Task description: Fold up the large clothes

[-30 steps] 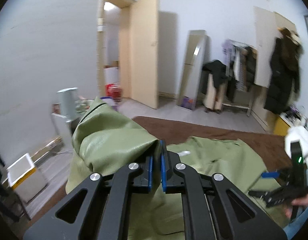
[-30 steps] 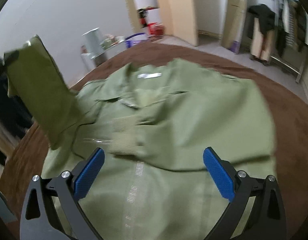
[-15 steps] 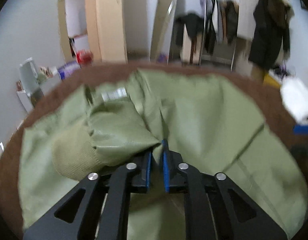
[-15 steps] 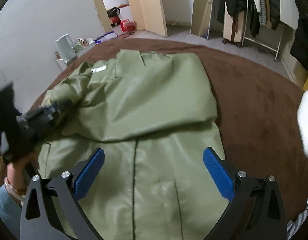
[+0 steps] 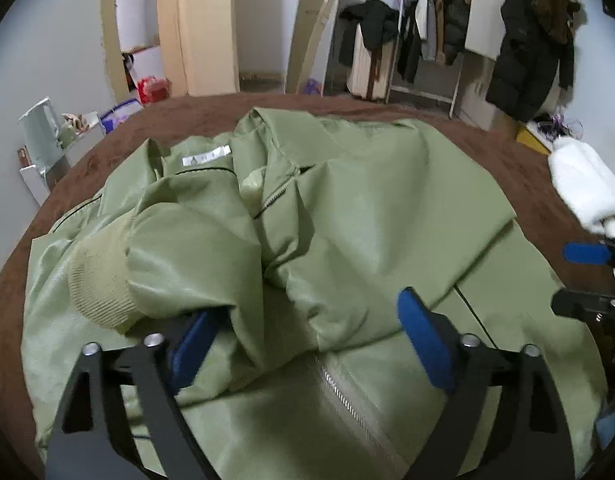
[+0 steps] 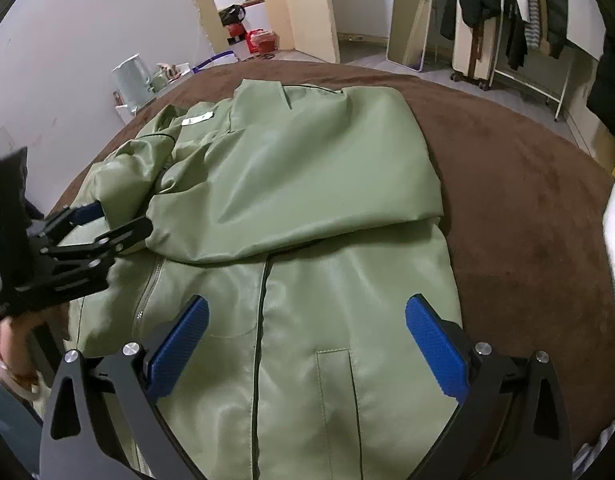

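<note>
Your left tongs (image 5: 307,336) now stand wide open with nothing gripped; half a second ago they were pinched shut on the olive-green, smooth, leather-look jacket (image 6: 307,184), so the sleeve has just been let go. One blue pad (image 5: 189,346) sits partly under the dropped sleeve fold. Your right tongs (image 6: 307,344) are also spread wide and empty, hovering over the jacket's lower front, as they were a second ago.

Judgement: the left sleeve fold is laid; the next fold probably concerns the hem or body.

Jacket spread on the brown, short-pile bed cover (image 6: 507,184), front up. The left sleeve lies bunched across the chest, its ribbed knit cuff (image 5: 103,280) beside the left tongs. The right sleeve is folded flat over the chest. A metal zip (image 5: 351,396) runs down the jacket's middle; a white neck label (image 5: 206,157) sits at the collar end, farthest from you. The fabric is slick with soft sheen and puffy creases. A white fluffy item (image 5: 583,188) lies off the jacket's right edge.
</note>
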Motion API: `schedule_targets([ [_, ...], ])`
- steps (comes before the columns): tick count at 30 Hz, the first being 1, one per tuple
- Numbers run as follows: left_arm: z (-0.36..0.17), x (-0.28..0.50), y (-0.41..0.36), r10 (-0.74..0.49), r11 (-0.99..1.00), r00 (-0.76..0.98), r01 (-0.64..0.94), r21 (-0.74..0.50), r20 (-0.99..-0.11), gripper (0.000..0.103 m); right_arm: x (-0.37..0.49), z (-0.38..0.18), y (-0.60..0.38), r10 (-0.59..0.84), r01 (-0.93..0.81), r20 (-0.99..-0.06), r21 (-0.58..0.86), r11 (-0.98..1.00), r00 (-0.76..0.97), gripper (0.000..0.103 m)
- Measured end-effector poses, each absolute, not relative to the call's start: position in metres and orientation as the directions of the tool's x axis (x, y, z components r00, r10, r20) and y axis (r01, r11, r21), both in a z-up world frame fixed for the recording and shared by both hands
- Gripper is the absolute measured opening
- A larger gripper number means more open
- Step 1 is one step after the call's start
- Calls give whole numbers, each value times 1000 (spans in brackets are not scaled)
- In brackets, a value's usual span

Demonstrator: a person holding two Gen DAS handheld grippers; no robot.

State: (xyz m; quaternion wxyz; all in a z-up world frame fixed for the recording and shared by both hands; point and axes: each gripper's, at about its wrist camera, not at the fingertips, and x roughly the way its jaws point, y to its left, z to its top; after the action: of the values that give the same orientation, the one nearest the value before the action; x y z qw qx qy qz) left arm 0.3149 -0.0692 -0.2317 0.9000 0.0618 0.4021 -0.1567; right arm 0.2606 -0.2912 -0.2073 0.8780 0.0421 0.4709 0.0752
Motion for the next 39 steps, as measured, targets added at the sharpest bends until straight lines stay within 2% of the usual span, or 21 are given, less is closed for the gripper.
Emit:
schedule_targets([
  [5,-214,307,-48,-204,953,577,302,-26,-791,96,262,-207,-287,168,-117,-827,124,985,537,97],
  [10,-204,292,-5,-86,972,573,230,59,-815,97,268,-198,-262,182,-191,-821,91,977,542,97],
  [15,-225,291,42,18,986,549,127,105,-836,97,291,-181,-206,299,-370,-789,98,924,536,97],
  [21,-270,302,74,7,997,475,59,40,-880,97,311,-175,-129,305,-546,-783,-52,836,542,97],
  [26,-283,302,68,28,993,473,85,77,-881,97,325,-180,-84,324,-641,-778,-128,757,538,97],
  [29,-284,303,70,16,994,476,91,67,-879,97,334,-191,-57,290,-674,-781,-215,706,553,89],
  [32,-283,303,77,-30,996,483,86,14,-875,97,345,-202,-41,278,-684,-791,-228,693,545,88],
  [34,-285,302,82,-55,996,489,86,-14,-871,97,351,-213,-28,239,-700,-801,-285,655,549,82],
  [39,-287,302,82,-61,995,493,99,-14,-868,97,351,-229,-3,181,-713,-792,-392,582,583,79],
])
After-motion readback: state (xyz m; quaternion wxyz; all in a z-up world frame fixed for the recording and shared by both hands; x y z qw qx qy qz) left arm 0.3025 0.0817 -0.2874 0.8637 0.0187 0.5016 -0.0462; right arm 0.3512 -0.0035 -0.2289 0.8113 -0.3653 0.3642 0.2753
